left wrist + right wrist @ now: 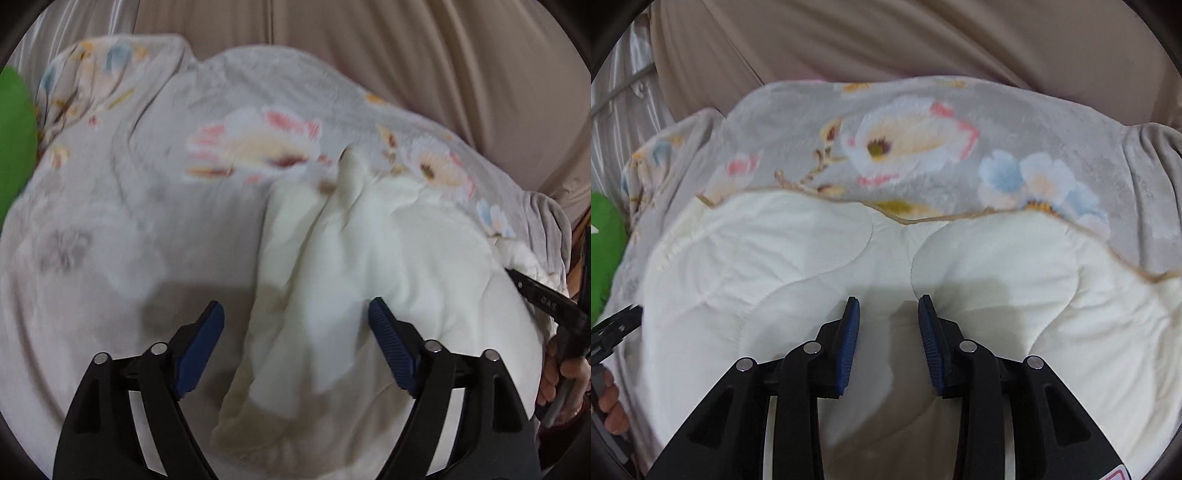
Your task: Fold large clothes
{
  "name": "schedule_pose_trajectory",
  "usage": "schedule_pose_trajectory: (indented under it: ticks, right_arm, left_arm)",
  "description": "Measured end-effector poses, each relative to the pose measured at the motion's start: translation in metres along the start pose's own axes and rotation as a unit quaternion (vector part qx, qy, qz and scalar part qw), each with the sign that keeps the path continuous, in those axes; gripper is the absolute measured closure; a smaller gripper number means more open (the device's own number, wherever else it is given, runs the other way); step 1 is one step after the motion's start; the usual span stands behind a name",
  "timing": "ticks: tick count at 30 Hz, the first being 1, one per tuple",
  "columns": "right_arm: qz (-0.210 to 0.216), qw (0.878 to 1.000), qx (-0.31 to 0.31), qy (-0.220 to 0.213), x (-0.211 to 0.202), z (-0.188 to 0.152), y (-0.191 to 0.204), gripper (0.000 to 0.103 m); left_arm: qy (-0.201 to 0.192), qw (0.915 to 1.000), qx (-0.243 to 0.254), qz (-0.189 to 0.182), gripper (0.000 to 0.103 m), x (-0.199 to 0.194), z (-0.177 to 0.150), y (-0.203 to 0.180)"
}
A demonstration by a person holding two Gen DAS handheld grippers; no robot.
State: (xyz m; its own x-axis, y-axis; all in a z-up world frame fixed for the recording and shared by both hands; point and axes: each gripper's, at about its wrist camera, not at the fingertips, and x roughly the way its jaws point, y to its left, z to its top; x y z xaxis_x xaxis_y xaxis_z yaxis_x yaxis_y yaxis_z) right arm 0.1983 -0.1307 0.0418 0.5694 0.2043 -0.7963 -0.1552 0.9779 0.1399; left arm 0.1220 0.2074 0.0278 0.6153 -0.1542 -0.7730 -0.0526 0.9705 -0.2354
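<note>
A cream quilted cloth (369, 240) lies bunched on a grey fleece cover printed with flowers (221, 110). My left gripper (295, 304) hangs open and wide just above a rumpled fold of the cream cloth, and its blue pads touch nothing. In the right wrist view the cream cloth (775, 251) spreads wide, its tan-piped edge lying across the floral cover (923, 110). My right gripper (888, 300) stands open with a narrow gap over the cloth, nothing pinched between its pads.
A green object (14, 129) sits at the left edge, also visible in the right wrist view (602, 240). Beige draped fabric (406, 55) rises behind the cover. A hand (561, 373) holds the other tool at the right edge; another hand (609, 402) shows low left.
</note>
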Motion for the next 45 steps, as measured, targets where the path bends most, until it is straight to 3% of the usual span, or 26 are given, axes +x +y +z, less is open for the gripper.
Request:
schedule_pose_trajectory:
  ticks: [4,9,13,15,17,19,21,23,28,32,36,41,45]
  right_arm:
    - [-0.023,0.999,-0.022,-0.014,0.008,-0.011,0.011,0.07]
    - [-0.035,0.999,-0.035,-0.019,0.011,-0.012,0.016,0.07]
    - [-0.031,0.999,-0.033,-0.017,0.01,-0.011,0.014,0.07]
    - [-0.034,0.999,-0.036,-0.017,0.01,-0.011,0.015,0.07]
    - [-0.032,0.999,-0.037,-0.015,0.009,-0.01,0.015,0.07]
    - [-0.016,0.999,-0.024,-0.021,-0.004,-0.008,0.011,0.07]
    - [0.02,0.999,-0.008,-0.03,-0.028,-0.013,0.006,0.07]
    - [0.042,0.999,-0.01,-0.029,-0.054,-0.024,0.003,0.07]
    - [0.07,0.997,-0.024,0.008,-0.08,-0.074,-0.008,0.082]
    - [0.063,0.997,-0.036,0.011,-0.07,-0.1,-0.006,0.085]
    - [0.051,0.998,-0.047,-0.008,-0.063,-0.108,0.001,0.085]
    - [0.042,0.997,-0.054,-0.036,-0.071,-0.118,0.004,0.086]
    - [0.076,0.995,-0.025,-0.052,-0.1,-0.141,-0.003,0.085]
  left_arm:
    - [0.017,0.9985,-0.037,-0.035,0.009,0.012,-0.015,0.018]
    - [0.01,0.9987,-0.038,-0.033,0.008,0.011,-0.016,0.007]
    - [0.017,0.9954,-0.055,-0.077,0.008,0.001,-0.014,0.006]
    - [0.043,0.9956,-0.047,-0.068,0.006,0.013,-0.017,0.002]
    - [0.039,0.9977,-0.031,-0.046,0.005,0.02,-0.018,-0.005]
    - [0.039,0.998,-0.027,-0.042,0.018,0.014,-0.016,-0.011]
    - [0.031,0.9988,-0.012,-0.037,0.055,0.001,-0.013,-0.016]
    - [0.015,0.9994,0.007,-0.032,0.075,-0.016,-0.012,-0.021]
    - [-0.039,0.9973,0.038,-0.05,0.083,-0.064,-0.008,-0.044]
    - [-0.104,0.9887,0.072,-0.081,0.084,-0.11,-0.005,-0.082]
    - [-0.147,0.9709,0.133,-0.134,0.085,-0.149,-0.005,-0.141]
    - [-0.149,0.9476,0.217,-0.18,0.085,-0.152,-0.02,-0.227]
    - [-0.124,0.9345,0.272,-0.193,0.086,-0.124,-0.035,-0.29]
